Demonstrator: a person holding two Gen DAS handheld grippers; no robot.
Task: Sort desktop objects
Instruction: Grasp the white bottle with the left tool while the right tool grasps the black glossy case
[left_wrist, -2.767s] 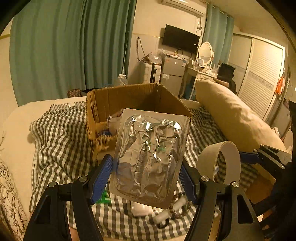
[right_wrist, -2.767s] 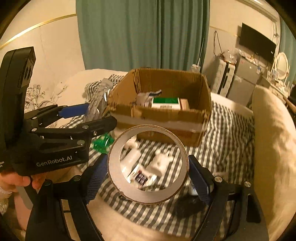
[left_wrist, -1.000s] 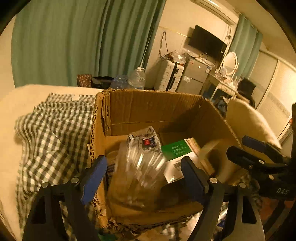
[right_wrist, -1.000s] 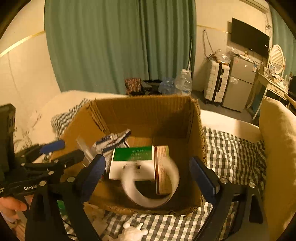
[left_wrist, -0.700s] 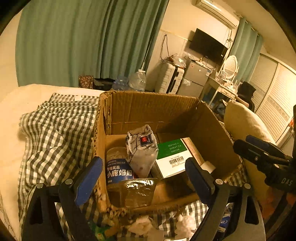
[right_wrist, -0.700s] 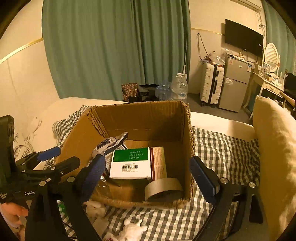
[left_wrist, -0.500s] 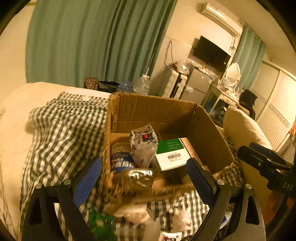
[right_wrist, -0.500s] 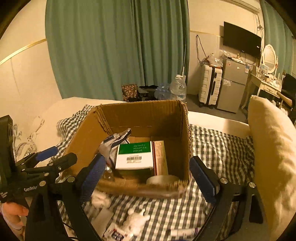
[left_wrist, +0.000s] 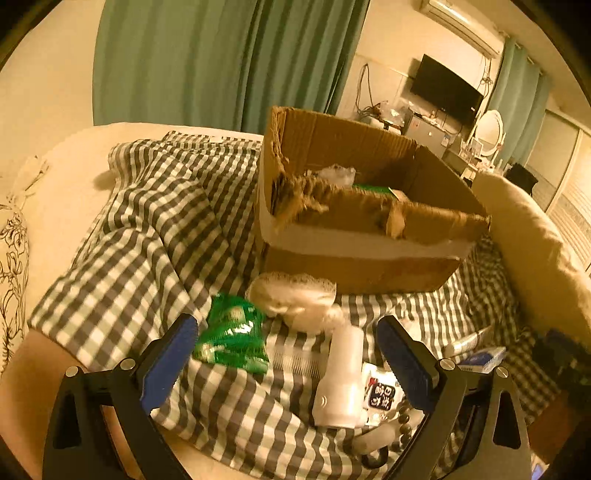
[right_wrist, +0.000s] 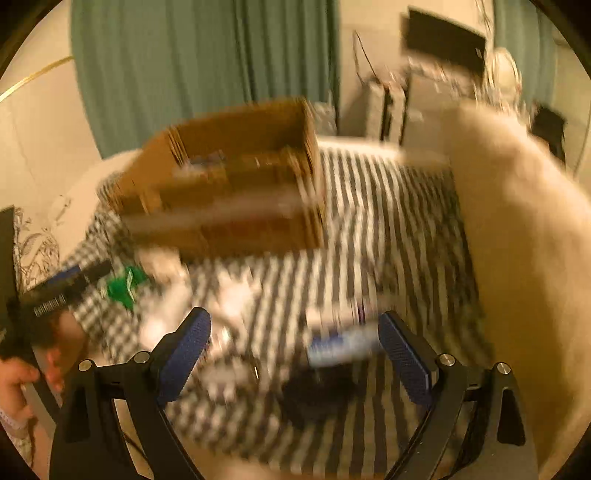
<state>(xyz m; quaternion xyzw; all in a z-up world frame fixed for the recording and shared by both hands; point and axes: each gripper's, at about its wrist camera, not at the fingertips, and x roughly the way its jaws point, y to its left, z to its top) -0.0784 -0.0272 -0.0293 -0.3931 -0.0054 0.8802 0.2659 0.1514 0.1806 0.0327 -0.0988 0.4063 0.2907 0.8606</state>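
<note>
**Desktop objects: part sorted, a scatter still to clear**

Desktop objects already lie in the brown cardboard box (left_wrist: 354, 206) on the grey-and-white checked cloth (left_wrist: 155, 221); a green-topped carton and a crumpled silvery packet show over its torn near wall. Outstanding, on the cloth in front of the box: a green foil packet (left_wrist: 232, 336), a white fluffy puff (left_wrist: 295, 299), a white plastic bottle (left_wrist: 341, 376), a small printed sachet (left_wrist: 380, 393) and a blue-and-white tube (left_wrist: 480, 360). My left gripper (left_wrist: 286, 360) stands empty, its jaws just having opened wide, over packet and bottle. My right gripper (right_wrist: 295, 354), spread and empty, hangs above the blurred tube. I judge the sort roughly midway; the next pickup has not begun.
</note>
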